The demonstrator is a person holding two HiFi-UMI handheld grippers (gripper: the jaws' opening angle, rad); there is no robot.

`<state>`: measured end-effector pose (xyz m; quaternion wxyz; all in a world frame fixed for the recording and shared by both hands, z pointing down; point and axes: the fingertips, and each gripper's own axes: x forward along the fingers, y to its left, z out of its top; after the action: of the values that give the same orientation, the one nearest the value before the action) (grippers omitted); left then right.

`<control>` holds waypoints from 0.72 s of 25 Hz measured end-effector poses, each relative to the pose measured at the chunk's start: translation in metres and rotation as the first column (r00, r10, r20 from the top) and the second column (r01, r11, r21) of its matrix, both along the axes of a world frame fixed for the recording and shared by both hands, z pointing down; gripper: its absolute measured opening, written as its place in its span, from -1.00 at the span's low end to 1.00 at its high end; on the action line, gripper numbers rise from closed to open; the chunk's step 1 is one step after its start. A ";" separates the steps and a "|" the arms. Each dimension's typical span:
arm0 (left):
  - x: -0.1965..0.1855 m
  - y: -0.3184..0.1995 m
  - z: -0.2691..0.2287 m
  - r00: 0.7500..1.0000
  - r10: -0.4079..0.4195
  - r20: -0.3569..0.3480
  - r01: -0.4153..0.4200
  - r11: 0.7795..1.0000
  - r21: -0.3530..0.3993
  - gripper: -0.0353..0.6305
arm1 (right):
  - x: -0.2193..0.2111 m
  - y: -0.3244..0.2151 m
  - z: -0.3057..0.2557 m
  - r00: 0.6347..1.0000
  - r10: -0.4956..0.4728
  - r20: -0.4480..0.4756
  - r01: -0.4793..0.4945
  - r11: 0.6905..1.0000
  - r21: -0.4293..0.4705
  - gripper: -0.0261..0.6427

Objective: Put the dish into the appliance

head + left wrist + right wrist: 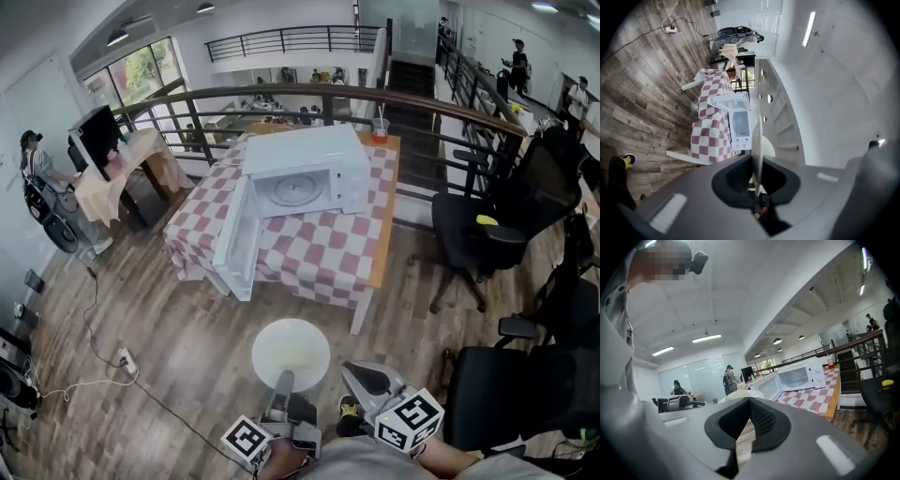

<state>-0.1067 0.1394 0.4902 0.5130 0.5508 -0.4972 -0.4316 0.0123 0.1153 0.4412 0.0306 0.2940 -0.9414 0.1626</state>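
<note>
Left gripper [281,382] jaws clamped on plate [291,354] rim; plate above floor, well short of worktop [323,255]. Right gripper [368,379] jaws together, empty. Keep plate level; steer clear of open door [236,246] into microwave [309,173].

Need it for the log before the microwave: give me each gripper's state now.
Left gripper: closed on the rim of the white plate.
Right gripper: closed, holding nothing.
</note>
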 end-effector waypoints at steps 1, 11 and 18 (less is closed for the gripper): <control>0.001 -0.009 0.000 1.000 0.000 0.002 0.000 1.000 0.000 -0.82 | 0.002 -0.009 0.000 1.000 0.002 0.001 -0.002 1.000 -0.001 -0.93; 0.019 -0.084 0.000 1.000 0.000 0.001 0.000 1.000 -0.013 -0.82 | 0.021 -0.086 -0.001 1.000 0.012 0.021 -0.012 1.000 -0.006 -0.93; 0.025 -0.117 0.003 1.000 -0.008 0.005 0.008 1.000 -0.007 -0.82 | 0.027 -0.121 0.003 0.999 0.003 0.032 -0.003 1.000 -0.002 -0.93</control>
<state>-0.0813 0.0227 0.4932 0.5121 0.5482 -0.5022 -0.4302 0.0390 -0.0059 0.4440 0.0157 0.2927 -0.9412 0.1681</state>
